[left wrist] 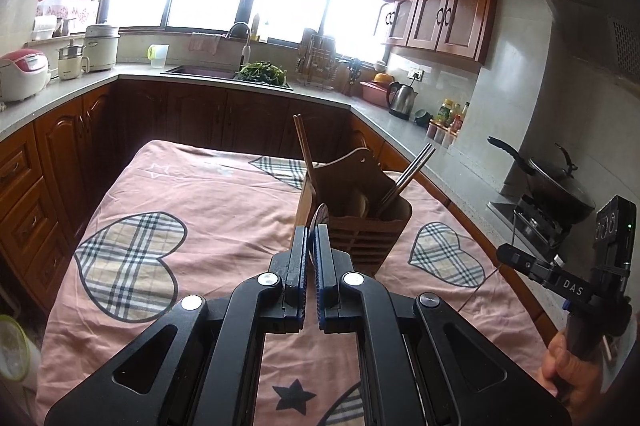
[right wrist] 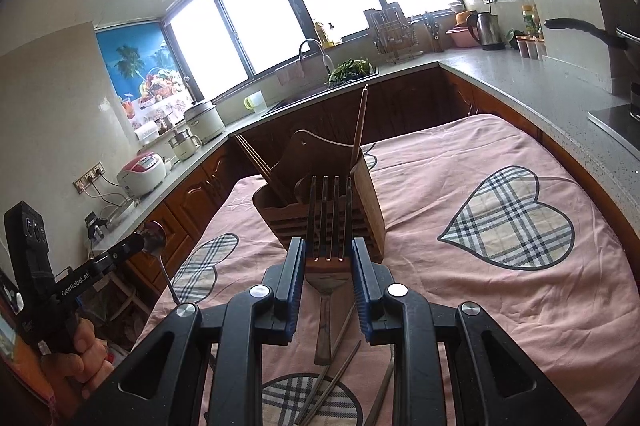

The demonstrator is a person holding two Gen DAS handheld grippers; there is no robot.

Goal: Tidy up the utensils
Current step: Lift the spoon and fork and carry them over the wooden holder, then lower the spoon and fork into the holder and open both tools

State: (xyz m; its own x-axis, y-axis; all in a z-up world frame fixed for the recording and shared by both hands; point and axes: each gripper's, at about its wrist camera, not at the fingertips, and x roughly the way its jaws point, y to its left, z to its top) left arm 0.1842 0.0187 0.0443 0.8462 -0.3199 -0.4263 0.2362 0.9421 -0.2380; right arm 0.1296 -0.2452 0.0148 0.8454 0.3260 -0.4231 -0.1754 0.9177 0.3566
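Only the right wrist view shows loose chopsticks point(right wrist: 332, 382) on the desk point(right wrist: 500, 306) and the right gripper point(right wrist: 328, 258) fingers clamped on a slotted spatula point(right wrist: 328, 226); left gripper point(left wrist: 311, 242) pinches a spoon point(left wrist: 319, 220) before the wooden holder point(left wrist: 360, 218)

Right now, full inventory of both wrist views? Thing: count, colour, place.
utensil holder: one, brown wood, upright on the cloth, ahead of both grippers
chopsticks in holder: several, brown wood and metal, leaning out of the compartments
loose chopsticks: a few, brown, lying on the cloth under the right gripper
spatula: one, wooden, slotted, between the right fingers
spoon: one, metal, held by the left gripper
cloth: one, pink with plaid hearts, covering the table
left gripper: black and blue, shut on the spoon
right gripper: black and blue, shut on the spatula
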